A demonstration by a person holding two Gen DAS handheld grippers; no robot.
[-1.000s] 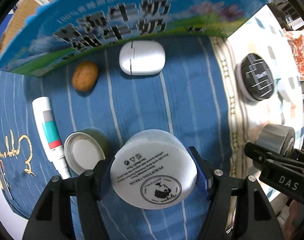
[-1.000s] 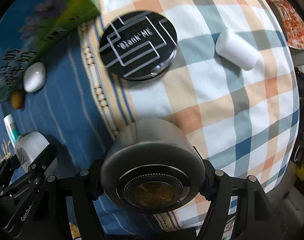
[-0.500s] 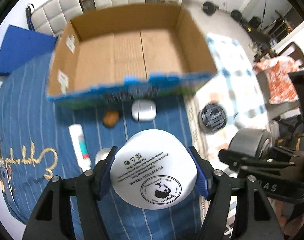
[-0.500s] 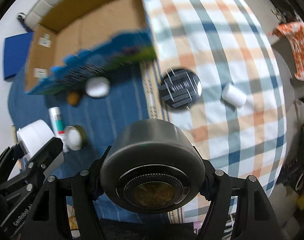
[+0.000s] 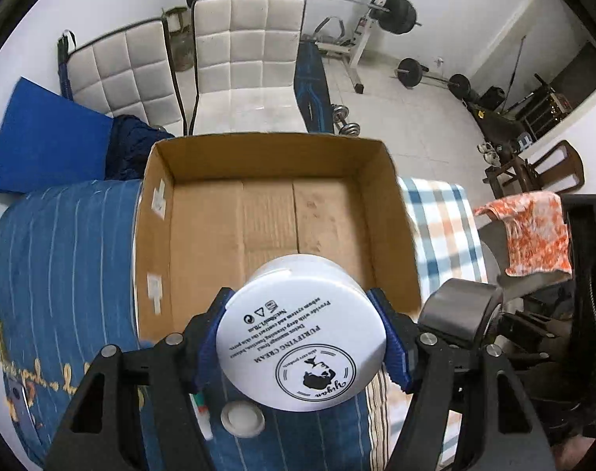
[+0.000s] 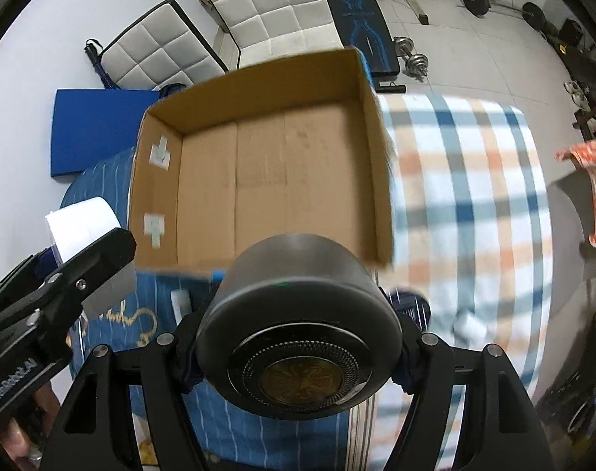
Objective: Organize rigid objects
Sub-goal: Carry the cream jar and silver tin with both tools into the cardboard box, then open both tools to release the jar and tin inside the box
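So, left gripper (image 5: 302, 347) clamped on white jar (image 5: 301, 337), held up over near edge of box (image 5: 203, 243). Right gripper (image 6: 298, 347) clamped on dark tin (image 6: 298, 337), also above box's near edge.

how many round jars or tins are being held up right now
2: a white cream jar in the left gripper and a dark metal tin in the right gripper, both near the cardboard box.
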